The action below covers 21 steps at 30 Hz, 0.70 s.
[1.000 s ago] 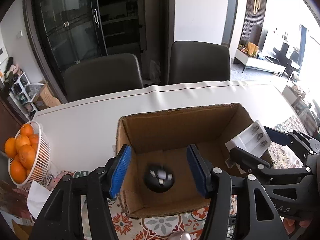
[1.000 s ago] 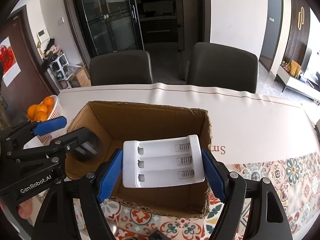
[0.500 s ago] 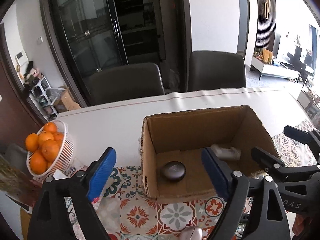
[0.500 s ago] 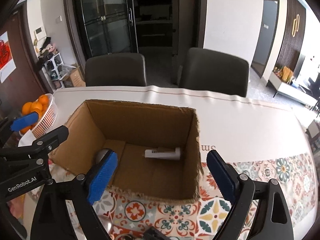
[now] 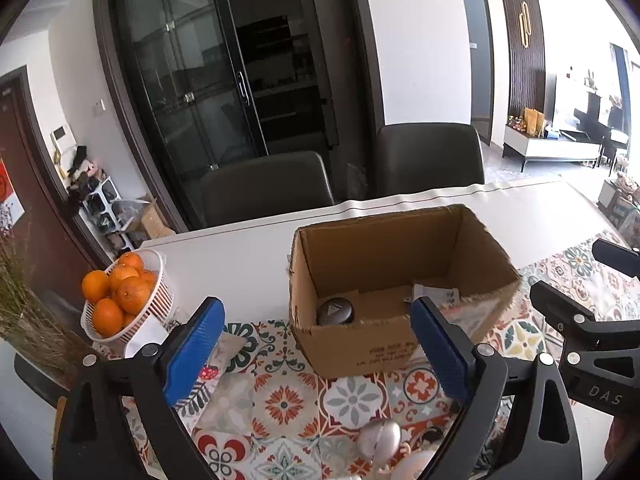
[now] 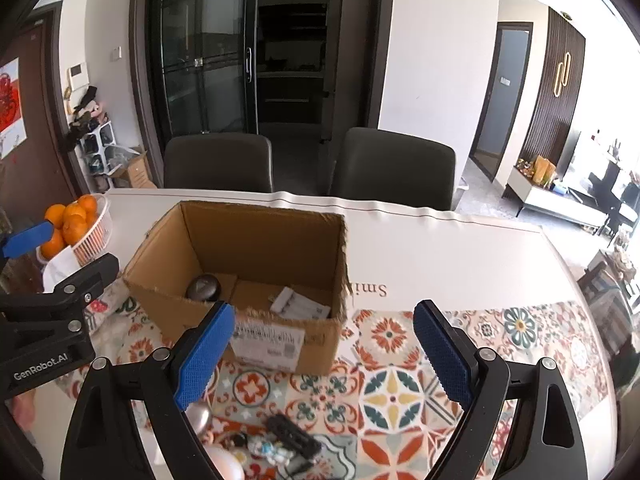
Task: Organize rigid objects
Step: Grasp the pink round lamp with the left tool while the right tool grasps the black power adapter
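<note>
Both our grippers, left gripper (image 5: 316,354) and right gripper (image 6: 324,354), pulled back empty and spread wide; dark puck (image 5: 335,311) and battery holder (image 6: 300,303) sit in the cardboard box (image 6: 280,336) ahead, small clutter (image 6: 280,440) below us on the table (image 6: 440,248) remains.

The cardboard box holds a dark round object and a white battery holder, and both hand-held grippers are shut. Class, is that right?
Not quite. The cardboard box does hold the dark round object and the white battery holder, but both hand-held grippers, left and right, are open and empty, as each wrist view shows.
</note>
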Motion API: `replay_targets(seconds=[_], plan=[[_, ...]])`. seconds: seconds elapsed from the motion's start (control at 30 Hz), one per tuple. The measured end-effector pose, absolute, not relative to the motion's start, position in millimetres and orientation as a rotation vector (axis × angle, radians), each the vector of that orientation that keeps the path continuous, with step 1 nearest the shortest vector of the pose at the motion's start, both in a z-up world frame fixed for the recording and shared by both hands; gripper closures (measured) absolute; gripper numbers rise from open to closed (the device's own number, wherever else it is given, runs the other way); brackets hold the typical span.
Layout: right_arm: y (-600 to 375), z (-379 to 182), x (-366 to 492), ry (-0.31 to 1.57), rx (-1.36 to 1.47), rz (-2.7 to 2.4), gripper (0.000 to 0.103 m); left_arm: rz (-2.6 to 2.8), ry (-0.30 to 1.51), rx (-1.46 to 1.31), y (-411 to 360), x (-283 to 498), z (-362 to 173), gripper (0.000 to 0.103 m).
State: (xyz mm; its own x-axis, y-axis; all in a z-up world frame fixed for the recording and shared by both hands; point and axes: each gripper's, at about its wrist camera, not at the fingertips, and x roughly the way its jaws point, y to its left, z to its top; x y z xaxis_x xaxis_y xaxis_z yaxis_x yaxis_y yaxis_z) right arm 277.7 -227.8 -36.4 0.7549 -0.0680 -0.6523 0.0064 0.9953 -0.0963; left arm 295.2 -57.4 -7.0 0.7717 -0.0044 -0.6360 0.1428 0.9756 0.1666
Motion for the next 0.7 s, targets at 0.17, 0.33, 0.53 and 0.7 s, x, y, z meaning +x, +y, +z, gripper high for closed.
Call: replay_targets(seconds=[0.17,0.33,0.53,0.7], plan=[[-235.4,-33.9,253.5,0.701,-0.061,-0.037,0.012,-0.086,0.677,0.212,-62.3,273.8,-6.3,0.007],[-241.3,-38.3,235.6,0.707,-0.057,-0.039,0.012,-0.093,0.689,0.206,-66.0,256.9,-13.6,0.007],[-243.6,-53.0,219.0,0.737,-0.067,-0.041,0.012,-0.091,0.723,0.216,-70.9,242.0,-27.1,0.007],[-248.4,-69.4,207.8,0.773,-0.049,-0.032,0.012,-0.101,0.777,0.203,-74.4,234.0,-43.3,0.007]])
